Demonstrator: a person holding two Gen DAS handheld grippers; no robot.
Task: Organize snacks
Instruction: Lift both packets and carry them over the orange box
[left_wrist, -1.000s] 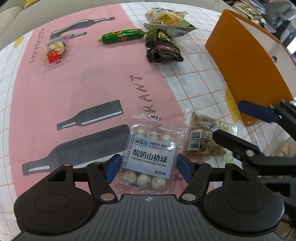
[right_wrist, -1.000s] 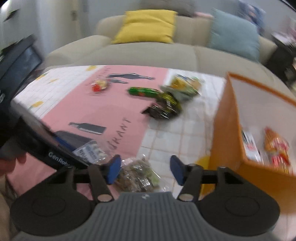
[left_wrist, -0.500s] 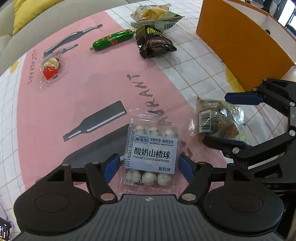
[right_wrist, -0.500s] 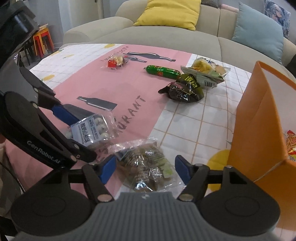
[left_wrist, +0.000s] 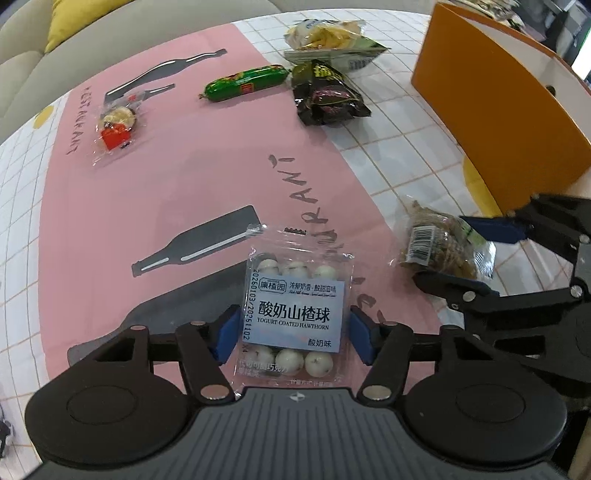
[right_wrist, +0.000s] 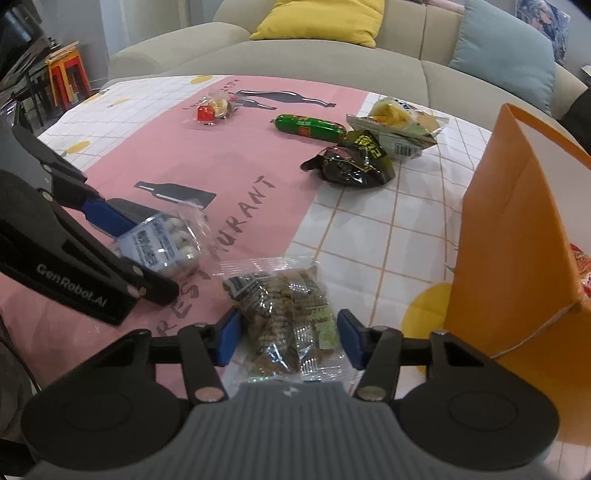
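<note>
currently, two picks under way at the near edge of the table.

item 1: left gripper (left_wrist: 291, 334). jaws closing; the blue pads now stand just beside the edges of the yogurt hawthorn pack (left_wrist: 295, 314), narrower than half a second ago, when a clear gap showed on each side. whether the pads yet press the film cannot be told. pack lies flat on the pink tablecloth (left_wrist: 166, 177), between the pads.

item 2: right gripper (right_wrist: 288, 338). jaws closing; it has come down over the clear pack of brown snack pieces (right_wrist: 284, 314), which a second ago lay ahead of the fingers and now sits between them. pads close to the wrapper's sides, contact not certain. pack rests on the cloth, just right of the hawthorn pack.

item 3: orange box (right_wrist: 517, 236), open top, right of both grippers; a red-and-orange packet shows inside at the frame edge.

item 4: remaining stock, far side, untouched: green sausage (left_wrist: 245, 83), dark crinkled bag (left_wrist: 327, 98), pale chips bag (left_wrist: 328, 37), small clear pack with red piece (left_wrist: 116, 127).

reading: both hands have gone from approach to grasp. judged next, once each grip is firm, lift and carry to the box. four items would then remain.
</note>
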